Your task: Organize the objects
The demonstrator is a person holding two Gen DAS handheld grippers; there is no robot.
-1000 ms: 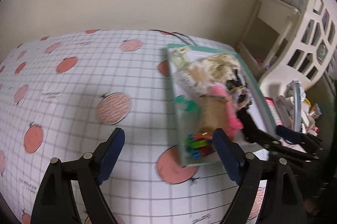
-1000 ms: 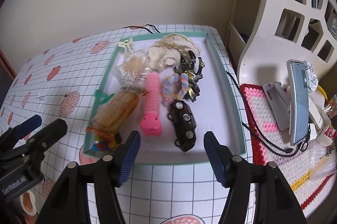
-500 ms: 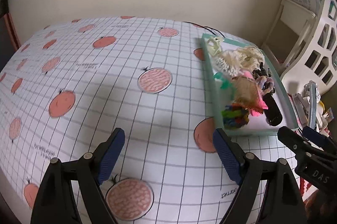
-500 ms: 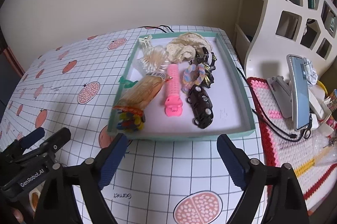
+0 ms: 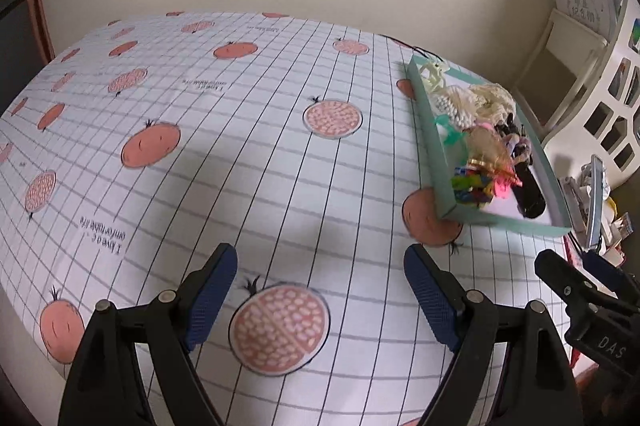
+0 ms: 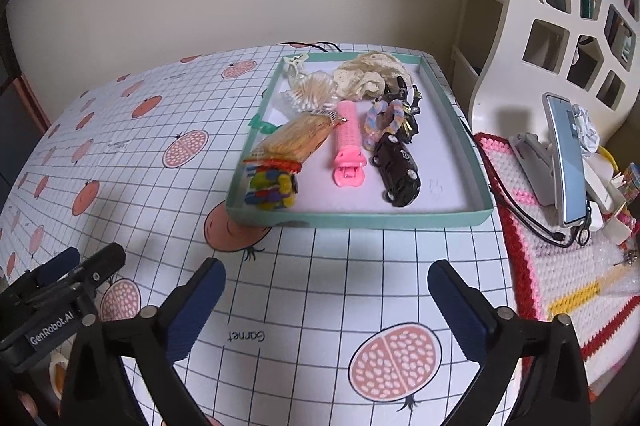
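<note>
1. Hovering above the tablecloth (image 5: 280,154), your left gripper (image 5: 320,290) gapes, holding nothing.
2. Your right gripper (image 6: 326,300) (also spread, unladen) faces the tray (image 6: 360,216).
3. The pink clip (image 6: 348,146) lies beside what looks like a toy car (image 6: 398,174).

Left wrist view: low over desk (image 5: 248,162), facing wall, tray (image 5: 434,142) far right. Right wrist view: faces tray (image 6: 360,220) squarely, nearer. Both share tray.
</note>
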